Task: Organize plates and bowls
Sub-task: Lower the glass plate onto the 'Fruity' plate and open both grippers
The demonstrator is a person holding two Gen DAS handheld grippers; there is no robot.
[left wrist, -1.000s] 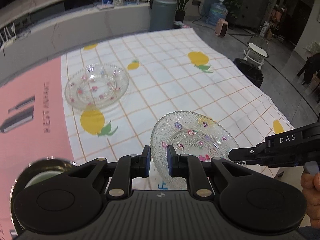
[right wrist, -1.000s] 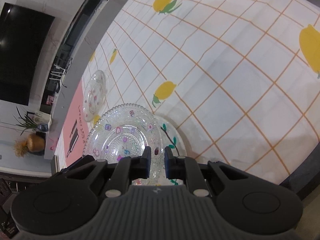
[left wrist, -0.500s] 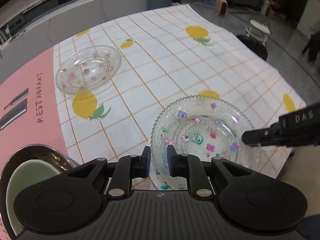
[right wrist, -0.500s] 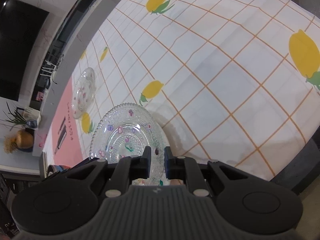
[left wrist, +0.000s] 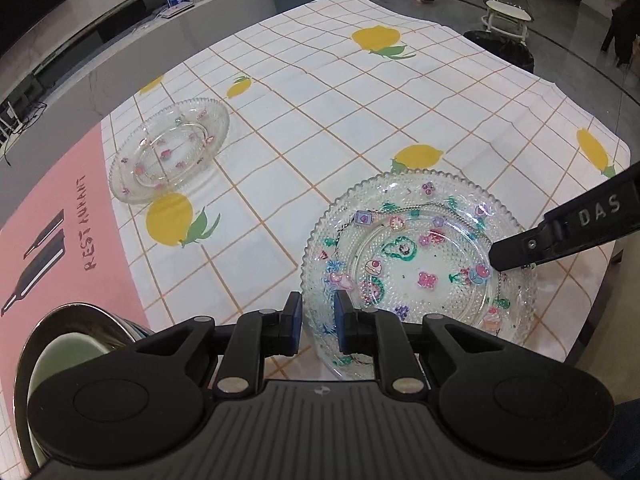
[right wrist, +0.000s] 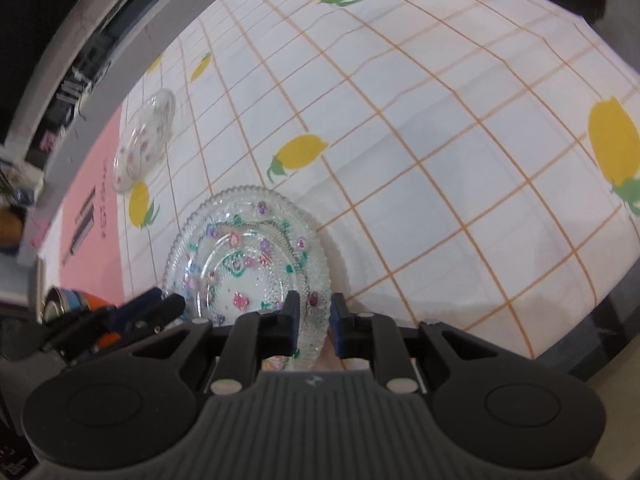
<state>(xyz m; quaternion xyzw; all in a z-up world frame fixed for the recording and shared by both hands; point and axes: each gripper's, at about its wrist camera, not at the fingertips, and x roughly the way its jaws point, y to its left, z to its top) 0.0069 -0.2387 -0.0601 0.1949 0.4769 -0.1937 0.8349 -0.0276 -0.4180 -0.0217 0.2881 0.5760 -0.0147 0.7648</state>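
A clear glass plate (left wrist: 420, 256) with colourful stickers lies low by the table's front edge. My left gripper (left wrist: 318, 320) is shut on its near rim, one pad outside the rim and one over the inside. At the opposite rim is my right gripper (right wrist: 315, 312). Its jaws are opening, and the rim (right wrist: 316, 300) stands between the pads, which no longer press on it. One of its fingers (left wrist: 520, 246) reaches over the plate from the right. A second flowered glass plate (left wrist: 170, 150) rests at the back left.
At the lower left stands a steel bowl (left wrist: 120, 320) with a pale green bowl (left wrist: 60, 356) inside. A pink mat (left wrist: 52, 208) covers the table's left side. The lemon-print cloth (left wrist: 360, 112) ends at the table's edge just right of the plate.
The sticker plate has come down from a tilted hold to lie flat near the cloth. The right gripper's jaws have widened. The left view has tipped down, and the steel bowl shows more.
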